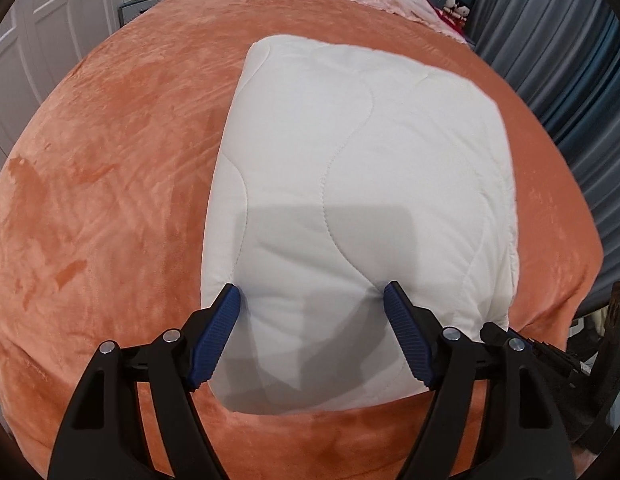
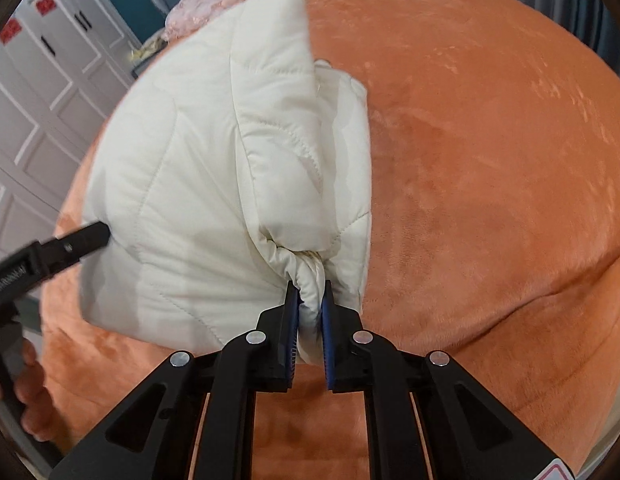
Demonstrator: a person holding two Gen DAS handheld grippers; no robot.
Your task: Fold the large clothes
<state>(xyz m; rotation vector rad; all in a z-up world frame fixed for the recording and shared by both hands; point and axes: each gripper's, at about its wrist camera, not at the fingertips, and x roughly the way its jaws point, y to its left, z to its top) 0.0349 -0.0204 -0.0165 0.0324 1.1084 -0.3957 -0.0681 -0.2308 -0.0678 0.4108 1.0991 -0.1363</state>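
We find the white quilted padded blanket already a compact bundle on the orange plush bed. The right hand-held gripper pinches its corner; the left hand-held gripper is wide apart, gripping nothing. Little remains, we judge.

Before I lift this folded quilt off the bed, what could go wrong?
The right gripper pinches only a small bunch at the corner of the folded white quilted blanket, so the slick fabric may slip out. The left gripper is open, its fingers merely pressing the near edge; lifting now could hang everything from one corner and unfold the layers onto the orange plush bedspread.
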